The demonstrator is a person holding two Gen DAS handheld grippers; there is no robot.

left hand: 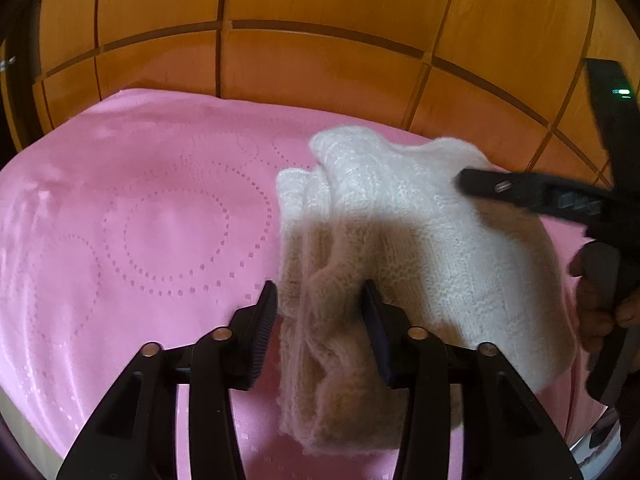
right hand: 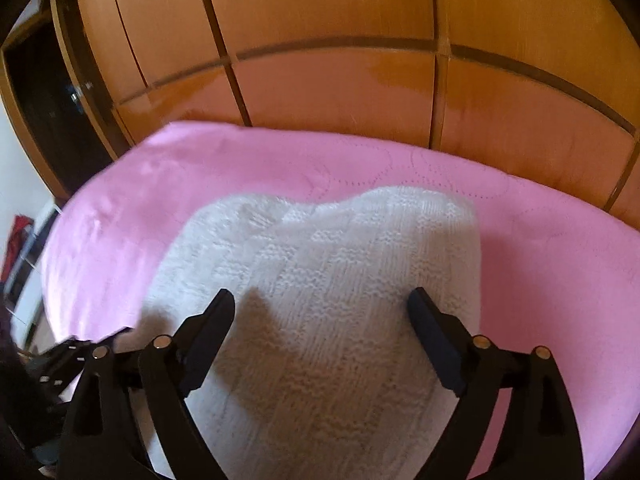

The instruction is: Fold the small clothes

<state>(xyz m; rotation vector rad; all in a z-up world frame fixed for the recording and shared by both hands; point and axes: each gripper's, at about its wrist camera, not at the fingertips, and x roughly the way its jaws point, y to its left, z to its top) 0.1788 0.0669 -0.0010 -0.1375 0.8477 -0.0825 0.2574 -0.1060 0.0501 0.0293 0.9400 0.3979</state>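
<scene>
Lying on the pink blanket (left hand: 132, 208) is a fluffy white knit garment (left hand: 420, 232), bunched into soft folds. In the left wrist view it sits from the middle out toward 3 o'clock. The left gripper (left hand: 320, 300) comes up from 6 o'clock with its two fingers apart, one on each side of a hanging fuzzy fold. The fold sits between them, but I cannot tell if the pads press on it. Only this view shows the right gripper (left hand: 472, 184) from the side, coming in from 3 o'clock over the knit, with a hand (left hand: 600, 304) on its handle. Its jaws cannot be read from here.

The right wrist view shows the knit (right hand: 320, 280) from above, wide and flatter, filling the middle down to 6 o'clock. The right gripper (right hand: 322, 304) has its fingers spread wide over the knit and holds nothing. Behind the pink blanket (right hand: 120, 216), at 12 o'clock, stand wooden wardrobe doors (right hand: 320, 40). Only this view shows a dark opening (right hand: 44, 108) at 9 o'clock.
</scene>
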